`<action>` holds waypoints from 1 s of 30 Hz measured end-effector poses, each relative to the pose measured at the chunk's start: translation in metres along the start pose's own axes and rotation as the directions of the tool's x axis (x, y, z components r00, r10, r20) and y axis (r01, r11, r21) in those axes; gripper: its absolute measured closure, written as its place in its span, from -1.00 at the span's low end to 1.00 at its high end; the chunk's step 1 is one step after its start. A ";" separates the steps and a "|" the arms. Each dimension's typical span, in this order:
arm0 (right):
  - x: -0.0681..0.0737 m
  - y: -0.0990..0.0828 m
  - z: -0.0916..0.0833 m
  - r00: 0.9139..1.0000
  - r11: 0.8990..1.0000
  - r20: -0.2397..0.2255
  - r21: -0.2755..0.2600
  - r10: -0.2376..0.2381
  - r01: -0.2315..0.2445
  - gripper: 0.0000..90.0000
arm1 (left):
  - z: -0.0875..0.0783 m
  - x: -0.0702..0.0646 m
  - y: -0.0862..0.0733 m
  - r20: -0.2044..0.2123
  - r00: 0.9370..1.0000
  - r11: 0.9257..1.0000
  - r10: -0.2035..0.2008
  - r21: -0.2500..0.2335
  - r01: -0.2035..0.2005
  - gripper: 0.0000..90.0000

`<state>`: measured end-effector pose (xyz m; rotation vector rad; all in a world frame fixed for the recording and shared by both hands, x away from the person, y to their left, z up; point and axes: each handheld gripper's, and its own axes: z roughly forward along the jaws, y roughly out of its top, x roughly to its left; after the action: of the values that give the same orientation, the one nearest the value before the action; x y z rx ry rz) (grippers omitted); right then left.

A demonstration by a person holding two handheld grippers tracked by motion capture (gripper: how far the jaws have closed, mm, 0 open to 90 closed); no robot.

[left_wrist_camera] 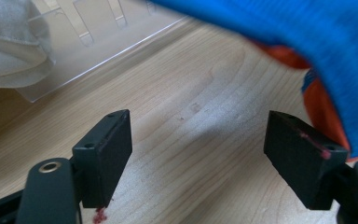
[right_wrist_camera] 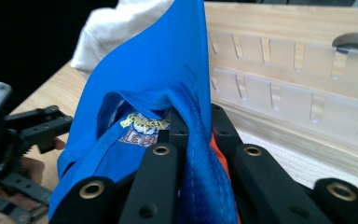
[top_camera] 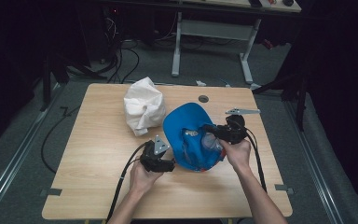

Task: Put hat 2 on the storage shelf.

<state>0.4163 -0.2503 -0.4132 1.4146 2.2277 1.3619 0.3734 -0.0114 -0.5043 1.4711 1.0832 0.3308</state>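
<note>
A blue cap with an orange underside lies upside down at the table's middle right, its brim pointing away. My right gripper is shut on the cap's rim; in the right gripper view the blue fabric runs up between the closed jaws of my right gripper, and a yellow label shows inside. My left gripper is open just left of the cap, close to its near edge. In the left gripper view the jaws of my left gripper stand wide apart over bare wood, with the cap at the upper right.
A white cloth cap sits behind and left of the blue one. A clear acrylic rack lies on the wooden table; part of that rack is near the white cloth. A round cable hole is at the far edge.
</note>
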 end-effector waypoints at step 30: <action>0.014 -0.012 0.034 0.993 0.955 -0.031 0.270 -0.117 0.121 0.84 | -0.013 -0.003 0.006 -0.005 0.992 0.991 0.124 -0.054 -0.124 -0.56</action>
<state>0.4206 -0.2204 -0.4373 1.3238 2.5424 1.0635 0.3648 -0.0041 -0.4948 1.4931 0.9787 0.4451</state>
